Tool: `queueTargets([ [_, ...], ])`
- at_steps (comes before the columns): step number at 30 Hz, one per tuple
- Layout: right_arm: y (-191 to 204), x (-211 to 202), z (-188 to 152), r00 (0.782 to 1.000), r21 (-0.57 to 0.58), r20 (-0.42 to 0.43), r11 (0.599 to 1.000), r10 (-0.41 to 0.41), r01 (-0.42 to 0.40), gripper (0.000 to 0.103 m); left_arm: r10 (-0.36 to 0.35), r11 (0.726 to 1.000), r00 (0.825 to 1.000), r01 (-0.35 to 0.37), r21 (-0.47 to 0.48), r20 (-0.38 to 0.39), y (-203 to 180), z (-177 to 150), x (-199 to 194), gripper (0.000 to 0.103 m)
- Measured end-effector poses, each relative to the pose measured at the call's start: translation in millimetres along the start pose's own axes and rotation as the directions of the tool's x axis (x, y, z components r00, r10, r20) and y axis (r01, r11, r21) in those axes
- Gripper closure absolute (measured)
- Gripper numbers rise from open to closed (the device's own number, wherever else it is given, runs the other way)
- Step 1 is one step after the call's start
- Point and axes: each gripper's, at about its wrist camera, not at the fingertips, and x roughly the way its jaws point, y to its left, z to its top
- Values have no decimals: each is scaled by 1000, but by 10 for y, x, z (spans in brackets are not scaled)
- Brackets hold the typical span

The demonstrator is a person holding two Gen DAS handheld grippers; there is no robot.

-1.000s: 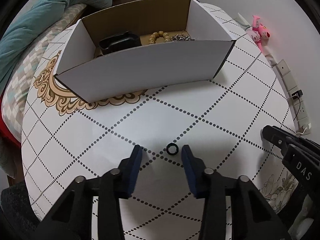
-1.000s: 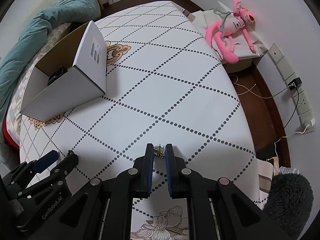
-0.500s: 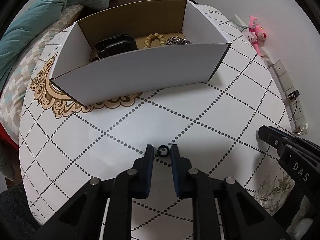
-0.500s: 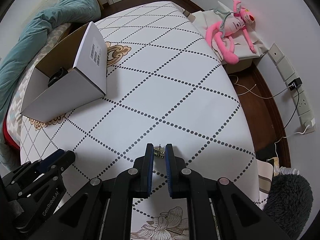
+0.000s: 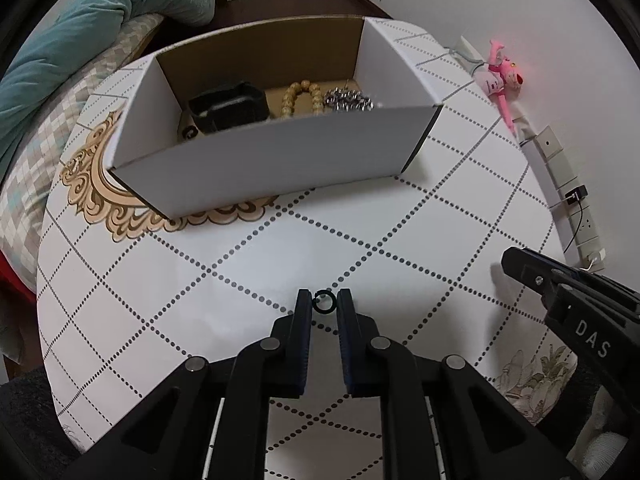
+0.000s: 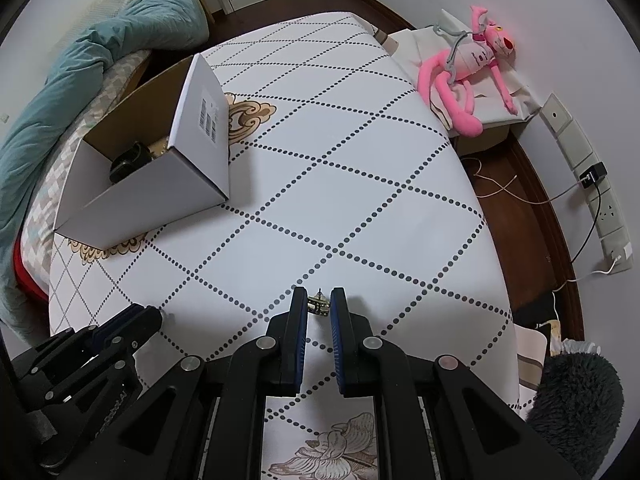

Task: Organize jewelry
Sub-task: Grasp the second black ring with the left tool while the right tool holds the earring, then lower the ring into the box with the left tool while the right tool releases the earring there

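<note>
My left gripper is shut on a small black ring, held upright just above the table. My right gripper is shut on a small gold earring near the table's front. The open white cardboard box stands ahead in the left wrist view and holds a black case, a beige bead bracelet and a silver chain. The box also shows at the left in the right wrist view. Each gripper shows in the other's view: the right, the left.
The round table has a white cloth with dotted diamond lines. A bed with a teal duvet lies to the left. A pink plush toy and wall sockets are at the right.
My left gripper closed on the black ring and lifted it slightly, moving nearer the box. My right gripper has stayed shut on the earring.
</note>
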Motion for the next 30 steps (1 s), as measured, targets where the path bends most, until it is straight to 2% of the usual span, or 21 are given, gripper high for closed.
queueTargets([
  [6, 27, -167, 60, 999, -2, 26, 999, 40, -40, 91, -30, 999, 998, 31, -11, 50, 109, 63, -331, 93],
  [10, 144, -384, 212, 993, -12, 65, 995, 96, -95, 91, -54, 998, 993, 58, -35, 106, 259, 227, -661, 93],
  [14, 365, -589, 507, 981, -42, 101, 986, 167, -163, 91, -81, 993, 986, 93, -73, 148, 445, 557, -917, 93],
  [18, 613, -625, 878, 970, -86, 101, 973, 220, -212, 91, -82, 989, 987, 97, -108, 139, 659, 934, -885, 93],
  [23, 916, -407, 1259, 970, -124, 22, 964, 241, -237, 91, -70, 988, 996, 77, -130, 63, 889, 1196, -632, 93],
  [30, 1076, 6, 1380, 972, -171, -144, 963, 187, -211, 90, -69, 983, 997, 63, -173, -30, 1077, 1392, -387, 90],
])
